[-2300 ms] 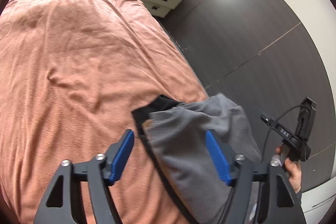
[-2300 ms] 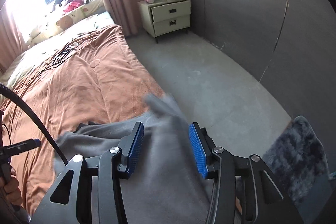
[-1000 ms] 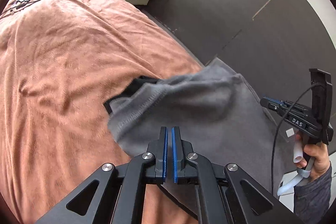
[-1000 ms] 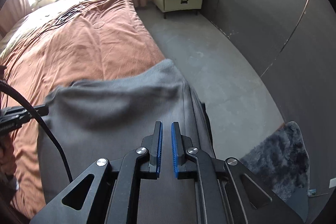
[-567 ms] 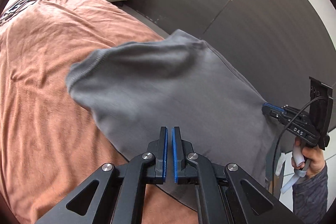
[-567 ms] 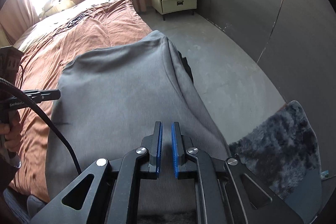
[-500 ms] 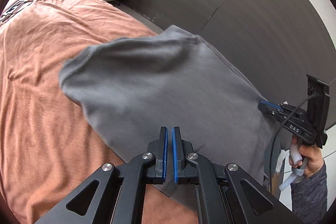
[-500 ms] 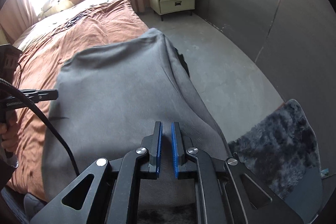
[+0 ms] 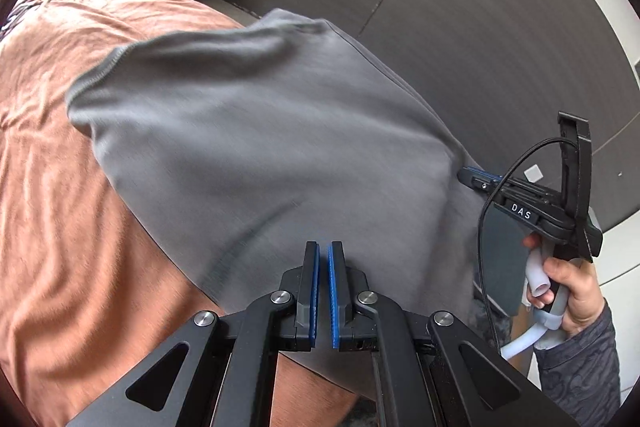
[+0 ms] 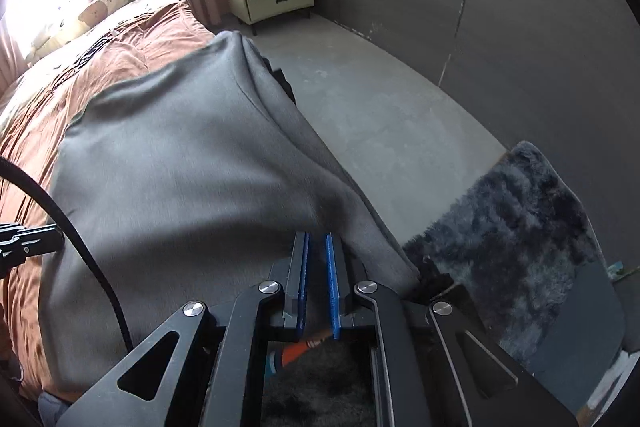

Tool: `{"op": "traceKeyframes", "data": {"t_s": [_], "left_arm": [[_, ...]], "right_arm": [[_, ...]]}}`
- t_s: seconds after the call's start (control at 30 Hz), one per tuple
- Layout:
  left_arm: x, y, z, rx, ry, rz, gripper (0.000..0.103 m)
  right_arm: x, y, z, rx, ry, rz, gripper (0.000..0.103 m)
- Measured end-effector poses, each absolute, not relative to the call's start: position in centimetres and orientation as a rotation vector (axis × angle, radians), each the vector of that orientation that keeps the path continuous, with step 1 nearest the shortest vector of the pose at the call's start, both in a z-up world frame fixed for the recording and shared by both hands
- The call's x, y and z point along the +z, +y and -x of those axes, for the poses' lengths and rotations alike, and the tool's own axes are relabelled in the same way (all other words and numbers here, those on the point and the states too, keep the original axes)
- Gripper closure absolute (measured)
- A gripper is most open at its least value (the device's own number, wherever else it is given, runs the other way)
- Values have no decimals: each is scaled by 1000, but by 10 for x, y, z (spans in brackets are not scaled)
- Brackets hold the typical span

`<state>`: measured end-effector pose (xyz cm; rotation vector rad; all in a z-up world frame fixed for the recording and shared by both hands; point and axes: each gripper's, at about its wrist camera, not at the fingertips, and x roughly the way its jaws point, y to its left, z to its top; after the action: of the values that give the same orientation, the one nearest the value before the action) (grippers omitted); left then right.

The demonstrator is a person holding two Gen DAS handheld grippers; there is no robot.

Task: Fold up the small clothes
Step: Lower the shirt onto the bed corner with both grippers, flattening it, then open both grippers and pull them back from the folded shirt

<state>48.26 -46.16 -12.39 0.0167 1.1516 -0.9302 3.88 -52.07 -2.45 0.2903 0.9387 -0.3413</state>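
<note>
The grey garment (image 9: 272, 139) is stretched in the air over the bed (image 9: 60, 227), spreading forward from both sets of jaws. Left gripper (image 9: 322, 291) and right gripper (image 10: 316, 287) each pinch a near corner, jaws almost closed on cloth. The held edge runs straight between them, so I'd guess neither hand's nearer; next it gets laid forward onto the bedspread.

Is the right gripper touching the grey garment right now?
Touching. In the left wrist view, the right gripper bites the grey garment at its edge, cloth drawn taut.
</note>
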Motion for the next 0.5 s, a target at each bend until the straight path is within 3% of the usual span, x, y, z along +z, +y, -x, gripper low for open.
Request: {"op": "traceKeyframes", "data": {"t_s": [0.17, 0.2, 0.23, 0.3, 0.4, 0.43, 0.47, 0.5], "left_arm": [[-129, -463, -459, -965, 1212, -10, 99], [-128, -463, -455, -966, 1217, -14, 99], [-125, -460, -452, -963, 1215, -11, 99], [-115, -456, -441, -959, 1203, 2, 99], [-94, -444, -432, -943, 1159, -10, 92], [-87, -441, -425, -932, 1142, -17, 73], [-80, -436, -421, -924, 1125, -18, 43], [-70, -430, -417, -915, 1095, -14, 28]], "right_arm": [[-7, -512, -18, -357, 924, -327, 92], [-1, -511, -13, -351, 915, -329, 79], [3, -507, -9, -348, 902, -325, 59], [17, -496, 4, -353, 861, -309, 41], [31, -481, 19, -338, 836, -311, 35], [36, -476, 22, -343, 833, -305, 29], [40, -471, 26, -346, 827, -295, 17], [44, -466, 34, -347, 817, -287, 16]]}}
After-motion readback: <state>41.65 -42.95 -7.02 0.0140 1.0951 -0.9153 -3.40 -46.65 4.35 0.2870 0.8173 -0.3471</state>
